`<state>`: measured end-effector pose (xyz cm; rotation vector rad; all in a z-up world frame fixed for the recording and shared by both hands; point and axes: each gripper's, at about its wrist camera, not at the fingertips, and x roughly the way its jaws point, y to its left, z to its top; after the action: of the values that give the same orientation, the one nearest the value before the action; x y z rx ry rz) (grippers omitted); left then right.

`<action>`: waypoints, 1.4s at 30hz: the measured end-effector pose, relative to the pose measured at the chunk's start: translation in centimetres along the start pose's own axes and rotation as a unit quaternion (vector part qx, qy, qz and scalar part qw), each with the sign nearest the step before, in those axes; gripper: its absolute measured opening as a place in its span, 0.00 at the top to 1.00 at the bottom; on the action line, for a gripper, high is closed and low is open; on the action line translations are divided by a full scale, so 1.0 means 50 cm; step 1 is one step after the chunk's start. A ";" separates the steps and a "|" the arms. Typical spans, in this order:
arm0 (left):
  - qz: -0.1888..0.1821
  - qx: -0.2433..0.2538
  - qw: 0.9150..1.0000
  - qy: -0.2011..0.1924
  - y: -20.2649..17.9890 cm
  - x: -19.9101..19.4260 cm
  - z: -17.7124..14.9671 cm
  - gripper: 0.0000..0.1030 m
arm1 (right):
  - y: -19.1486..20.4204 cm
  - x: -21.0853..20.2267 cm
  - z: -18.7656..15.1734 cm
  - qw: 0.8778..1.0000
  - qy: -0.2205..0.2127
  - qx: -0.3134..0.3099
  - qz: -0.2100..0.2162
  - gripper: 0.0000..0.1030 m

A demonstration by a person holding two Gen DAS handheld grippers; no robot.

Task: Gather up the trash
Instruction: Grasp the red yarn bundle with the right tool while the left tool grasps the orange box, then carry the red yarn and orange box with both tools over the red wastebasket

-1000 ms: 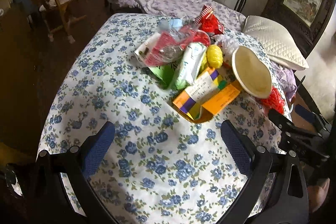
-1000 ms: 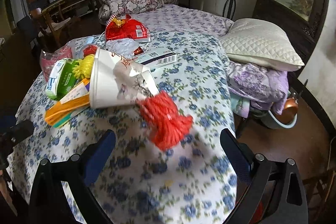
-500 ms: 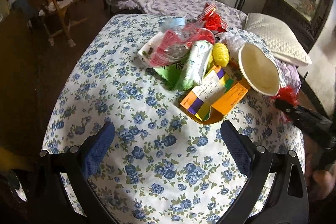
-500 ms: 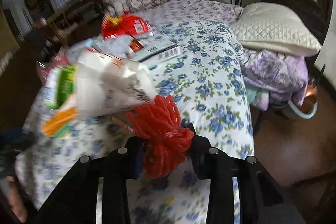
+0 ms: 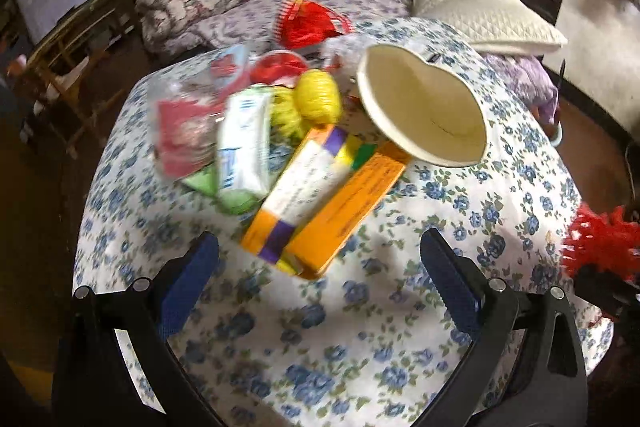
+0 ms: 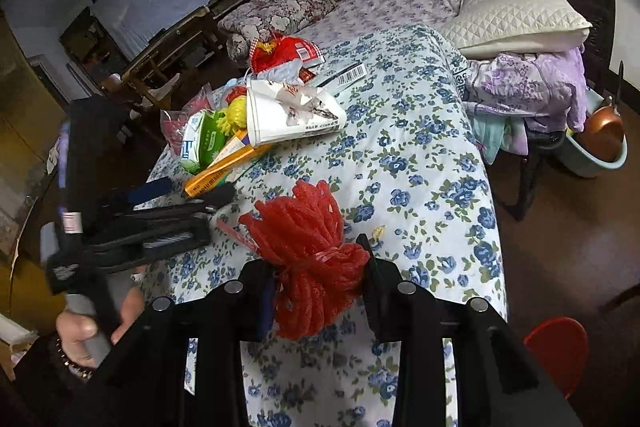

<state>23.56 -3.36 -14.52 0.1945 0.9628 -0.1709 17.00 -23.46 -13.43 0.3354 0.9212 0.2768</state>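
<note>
1. Left wrist view: the left gripper (image 5: 320, 267) is hovering with fingers spread wide over the floral tablecloth (image 5: 360, 327), just short of the orange box (image 5: 344, 211) in the trash pile.
2. Right wrist view: the right gripper (image 6: 320, 287) is clenching the red mesh bundle (image 6: 308, 251) above the table edge.

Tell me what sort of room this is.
Probably a lived-in bedroom at home. A bed with a folded quilt and a white pillow lies behind the floral-clothed table, and wooden chairs stand to the side.
</note>
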 end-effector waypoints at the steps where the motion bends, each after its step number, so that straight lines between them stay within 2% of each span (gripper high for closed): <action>1: 0.000 -0.001 1.000 -0.002 -0.001 0.006 0.003 0.07 | 0.000 -0.004 -0.001 1.000 -0.002 -0.001 0.001 0.65; 3: -0.002 -0.008 1.000 -0.003 0.001 0.014 0.009 0.15 | 0.003 -0.009 0.000 1.000 -0.005 -0.003 0.004 0.65; 5: -0.012 -0.026 1.000 0.001 0.014 0.027 0.019 0.33 | 0.009 -0.011 -0.002 1.000 -0.006 -0.007 0.006 0.65; 6: -0.017 -0.032 0.999 0.005 0.018 0.033 0.024 0.47 | 0.014 -0.011 -0.003 1.000 -0.004 -0.008 0.007 0.65; 7: -0.018 -0.035 0.999 0.006 0.023 0.038 0.027 0.57 | 0.017 -0.012 -0.004 1.000 -0.004 -0.009 0.008 0.65; 9: -0.017 -0.031 0.999 0.000 0.022 0.037 0.028 0.60 | 0.025 -0.012 -0.006 1.000 -0.002 -0.011 0.006 0.65; 10: -0.018 -0.030 0.999 -0.004 0.019 0.033 0.027 0.68 | 0.029 -0.013 -0.007 1.000 -0.001 -0.012 0.006 0.65; 13: -0.034 -0.031 0.999 -0.013 0.016 0.013 0.021 0.79 | 0.045 -0.020 -0.010 1.000 0.000 -0.018 0.004 0.65; 19: -0.069 -0.076 0.995 -0.014 0.042 -0.055 -0.031 0.81 | 0.070 -0.037 -0.033 1.000 0.004 -0.022 0.000 0.65; 22: -0.086 -0.101 0.991 -0.031 0.058 -0.115 -0.083 0.81 | 0.085 -0.049 -0.053 1.000 0.007 -0.024 -0.005 0.65; 27: -0.112 -0.121 0.986 -0.038 0.067 -0.169 -0.154 0.81 | 0.114 -0.085 -0.075 0.999 0.003 -0.030 -0.011 0.65; 34: -0.125 -0.126 0.983 -0.041 0.074 -0.186 -0.179 0.81 | 0.139 -0.119 -0.081 0.999 -0.011 -0.042 -0.018 0.65; 42: -0.121 -0.118 0.985 -0.036 0.065 -0.179 -0.178 0.81 | 0.130 -0.110 -0.086 0.999 -0.004 -0.032 -0.010 0.65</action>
<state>12.23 2.42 -11.79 -0.1466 0.9237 -0.2836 9.77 -18.89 -9.25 0.2671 0.9046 0.2850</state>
